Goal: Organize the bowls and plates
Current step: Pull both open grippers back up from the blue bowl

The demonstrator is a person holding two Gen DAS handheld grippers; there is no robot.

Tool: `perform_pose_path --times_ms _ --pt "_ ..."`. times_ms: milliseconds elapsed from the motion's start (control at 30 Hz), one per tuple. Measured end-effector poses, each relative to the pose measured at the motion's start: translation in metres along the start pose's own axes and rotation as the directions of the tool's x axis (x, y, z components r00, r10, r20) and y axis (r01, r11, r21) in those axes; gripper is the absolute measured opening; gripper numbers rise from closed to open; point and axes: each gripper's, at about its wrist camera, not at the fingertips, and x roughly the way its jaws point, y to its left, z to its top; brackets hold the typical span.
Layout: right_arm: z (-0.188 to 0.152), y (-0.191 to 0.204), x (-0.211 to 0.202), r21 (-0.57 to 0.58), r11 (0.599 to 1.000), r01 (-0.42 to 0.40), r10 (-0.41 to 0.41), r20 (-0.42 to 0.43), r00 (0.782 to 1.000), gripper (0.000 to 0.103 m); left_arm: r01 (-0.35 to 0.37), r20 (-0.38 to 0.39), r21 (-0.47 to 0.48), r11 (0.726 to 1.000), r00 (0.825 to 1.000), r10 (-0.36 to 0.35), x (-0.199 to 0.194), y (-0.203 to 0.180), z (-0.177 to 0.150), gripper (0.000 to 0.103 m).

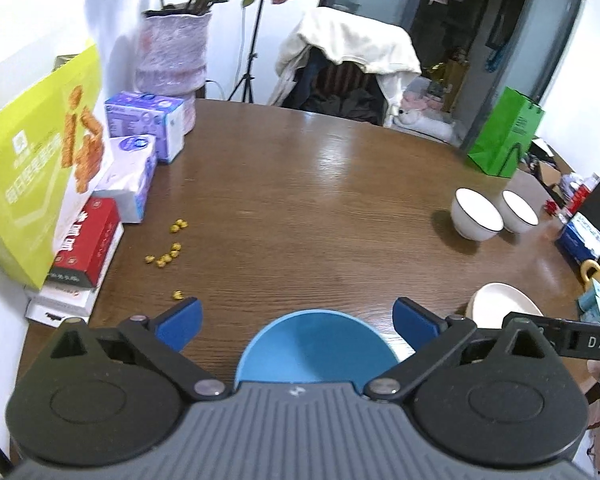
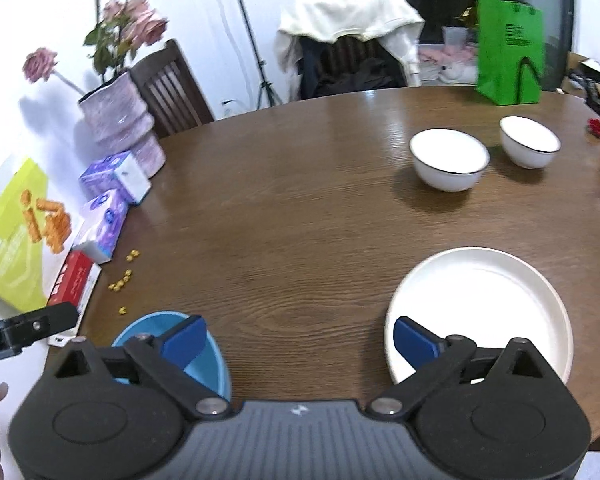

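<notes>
Left tongs stand spread wide and empty, directly above the blue bowl at the near counter edge. Right tongs likewise spread and empty; the plate lies under their right finger, nearer this hand. Two white bowls sit side by side, well apart beyond the plate, probably the right hand's reach.

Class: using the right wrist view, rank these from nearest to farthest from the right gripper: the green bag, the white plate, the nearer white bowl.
1. White plate: just ahead, beneath the right gripper's right finger.
2. Nearer white bowl: mid-table, right of centre.
3. Green bag: far table edge, right.
</notes>
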Motion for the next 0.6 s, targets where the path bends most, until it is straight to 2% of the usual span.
perform_pose_path --times_ms 300,600 --pt "-0.01 -0.032 -0.027 0.098 0.995 0.025 -0.029 0.035 0.999 0.103 0.045 -0.002 0.04 0.998 0.999 -0.045 0.001 -0.015 -0.004 0.103" --pt "-0.008 -0.054 -0.043 0.119 0.992 0.052 -0.057 0.038 0.998 0.103 0.06 0.01 0.028 0.998 0.998 -0.061 0.003 -0.034 -0.001 0.103"
